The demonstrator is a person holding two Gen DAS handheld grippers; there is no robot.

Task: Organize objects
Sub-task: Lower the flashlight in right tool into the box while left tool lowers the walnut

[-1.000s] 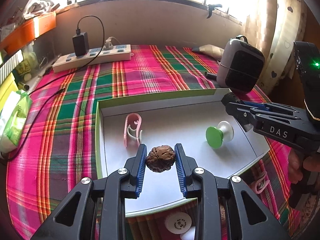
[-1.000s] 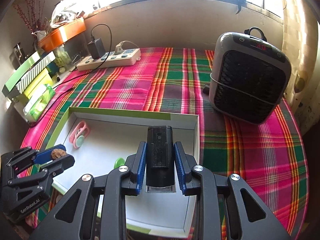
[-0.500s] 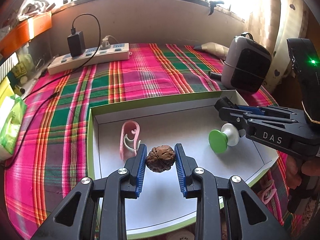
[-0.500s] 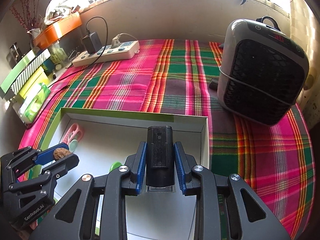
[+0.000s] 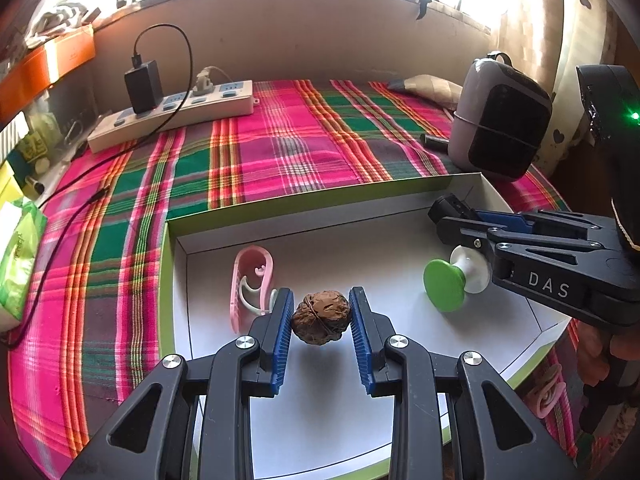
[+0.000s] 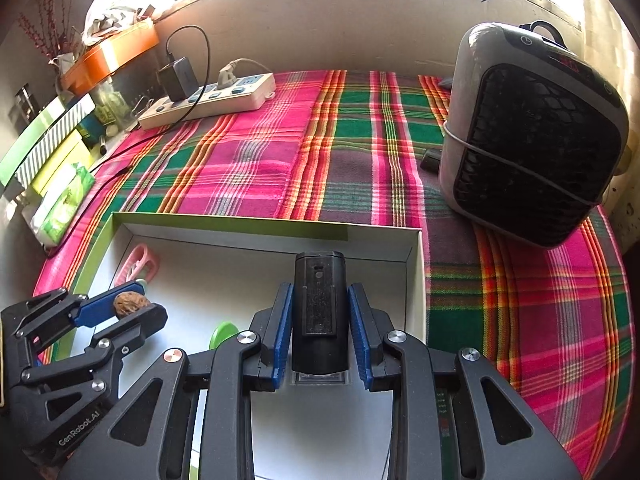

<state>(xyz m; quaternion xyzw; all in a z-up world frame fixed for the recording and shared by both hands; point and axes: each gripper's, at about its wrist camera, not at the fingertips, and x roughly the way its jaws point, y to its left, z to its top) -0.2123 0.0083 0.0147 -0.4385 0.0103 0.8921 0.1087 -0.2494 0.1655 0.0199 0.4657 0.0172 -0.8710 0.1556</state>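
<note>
My left gripper (image 5: 320, 316) is shut on a brown walnut (image 5: 321, 317) and holds it above the floor of a shallow white box with a green rim (image 5: 280, 206). My right gripper (image 6: 318, 322) is shut on a black rectangular device (image 6: 319, 312) and holds it over the same box (image 6: 240, 222), near its right wall. In the box lie a pink clip (image 5: 251, 280) and a green-and-white knob (image 5: 448, 282). The right gripper also shows in the left wrist view (image 5: 452, 210), and the left gripper with the walnut (image 6: 130, 303) in the right wrist view.
The box sits on a pink and green plaid cloth (image 5: 280, 148). A grey heater (image 6: 532, 136) stands at the back right. A white power strip (image 5: 172, 114) with a black charger lies at the back left. A green tissue pack (image 5: 18, 248) lies at the left edge. Another pink clip (image 5: 548, 394) lies outside the box.
Both grippers have drawn back and risen slightly over the box, each keeping its hold. The box now looks farther forward in both views.
</note>
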